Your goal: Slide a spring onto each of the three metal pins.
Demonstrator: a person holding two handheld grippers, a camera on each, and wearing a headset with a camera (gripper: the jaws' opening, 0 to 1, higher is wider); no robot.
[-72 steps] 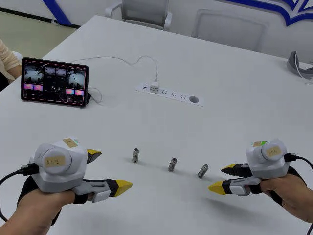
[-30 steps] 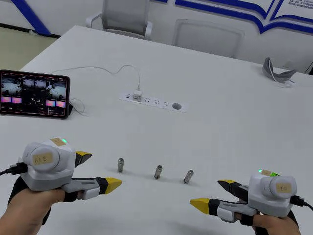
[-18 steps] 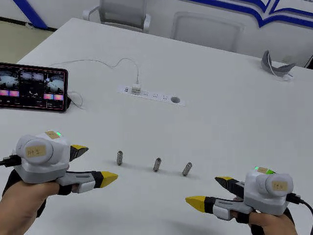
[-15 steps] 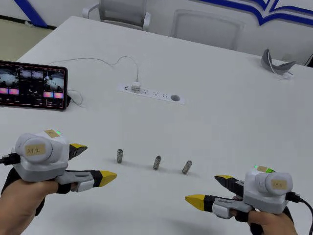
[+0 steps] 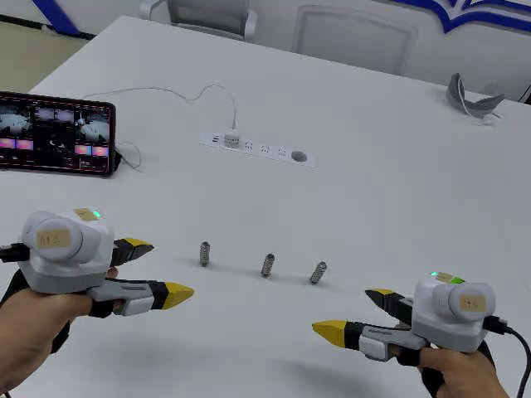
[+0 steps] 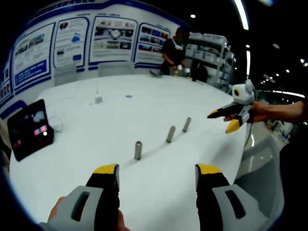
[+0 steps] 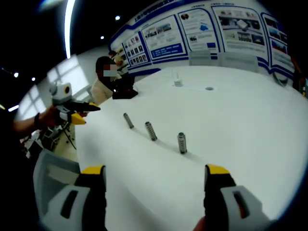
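Observation:
Three small upright pins stand in a row on the white table, each with a spring coiled around it: left (image 5: 205, 253), middle (image 5: 268, 264), right (image 5: 318, 272). The right one leans slightly. My left gripper (image 5: 162, 268) hovers open to the left of the row, its yellow tips apart and holding nothing. Open and holding nothing too, my right gripper (image 5: 355, 312) is near the table's front edge, right of and nearer than the row. The left gripper view shows the pins (image 6: 170, 134) beyond the left gripper (image 6: 158, 169). The right gripper view has them (image 7: 151, 131) ahead of the right gripper (image 7: 155, 170).
A tablet (image 5: 56, 133) with a lit screen stands at the far left. A white power strip (image 5: 257, 149) with a plugged cable lies behind the pins. A grey headband-like item (image 5: 473, 95) rests at the far right. Chairs stand past the far edge. A person (image 7: 106, 72) sits nearby.
My right gripper has drawn back from beside the rightmost pin toward the near edge. The left gripper has stayed about where it was. The head camera has shifted. Both grippers stay open.

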